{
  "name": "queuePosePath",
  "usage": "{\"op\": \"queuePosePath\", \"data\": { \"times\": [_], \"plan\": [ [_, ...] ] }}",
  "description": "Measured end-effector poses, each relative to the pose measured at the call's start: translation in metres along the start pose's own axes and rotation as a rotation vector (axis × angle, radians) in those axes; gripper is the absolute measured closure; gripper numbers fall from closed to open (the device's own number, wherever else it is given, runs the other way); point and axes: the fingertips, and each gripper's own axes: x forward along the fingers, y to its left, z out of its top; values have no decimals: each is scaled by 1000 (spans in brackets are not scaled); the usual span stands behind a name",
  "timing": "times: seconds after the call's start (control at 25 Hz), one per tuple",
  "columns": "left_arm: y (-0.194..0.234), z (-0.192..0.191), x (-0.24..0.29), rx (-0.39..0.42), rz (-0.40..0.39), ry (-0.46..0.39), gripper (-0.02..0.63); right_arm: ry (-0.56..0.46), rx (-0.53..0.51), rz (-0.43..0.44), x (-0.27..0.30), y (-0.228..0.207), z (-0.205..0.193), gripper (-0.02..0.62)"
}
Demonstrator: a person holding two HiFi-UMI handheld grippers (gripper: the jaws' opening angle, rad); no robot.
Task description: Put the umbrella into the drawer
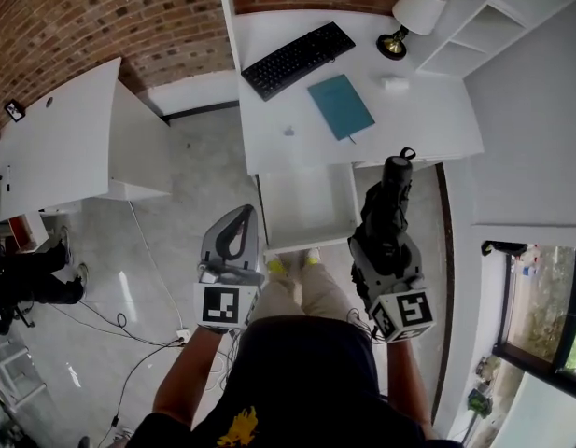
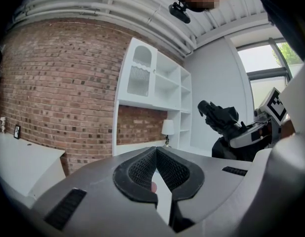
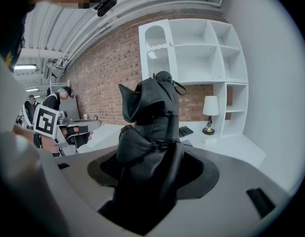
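Note:
A folded black umbrella (image 1: 392, 194) sticks out forward from my right gripper (image 1: 385, 239), which is shut on its lower part. In the right gripper view the umbrella (image 3: 153, 107) stands upright between the jaws of that gripper (image 3: 151, 158) and hides the pads. The white drawer (image 1: 306, 205) is pulled open under the desk (image 1: 418, 124), just left of the umbrella and ahead of my feet. My left gripper (image 1: 245, 213) hovers at the drawer's left front corner; its jaws (image 2: 155, 152) meet at the tips with nothing between them. The umbrella (image 2: 219, 117) also shows at the right of the left gripper view.
On the desk lie a black keyboard (image 1: 297, 59), a teal notebook (image 1: 340, 105), a white mouse (image 1: 395, 83) and a lamp (image 1: 414, 15). White shelves (image 1: 493, 17) stand at the right, another white table (image 1: 54, 147) at the left. Cables (image 1: 129, 329) run across the floor.

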Motion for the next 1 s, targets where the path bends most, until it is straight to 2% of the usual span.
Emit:
{"op": "queuePosePath", "data": {
  "times": [0.24, 0.52, 0.76, 1.0],
  "plan": [
    [5, -13, 14, -8, 43, 25, 588, 46, -16, 57, 25, -9, -8, 316],
    [3, -26, 36, -24, 76, 14, 588, 66, -69, 150, 54, -17, -17, 316],
    [-3, -64, 47, -67, 113, 89, 588, 158, -110, 241, 78, -24, -42, 318],
    [16, -107, 54, -74, 177, 111, 588, 220, -140, 327, 110, -15, -80, 318]
  ]
}}
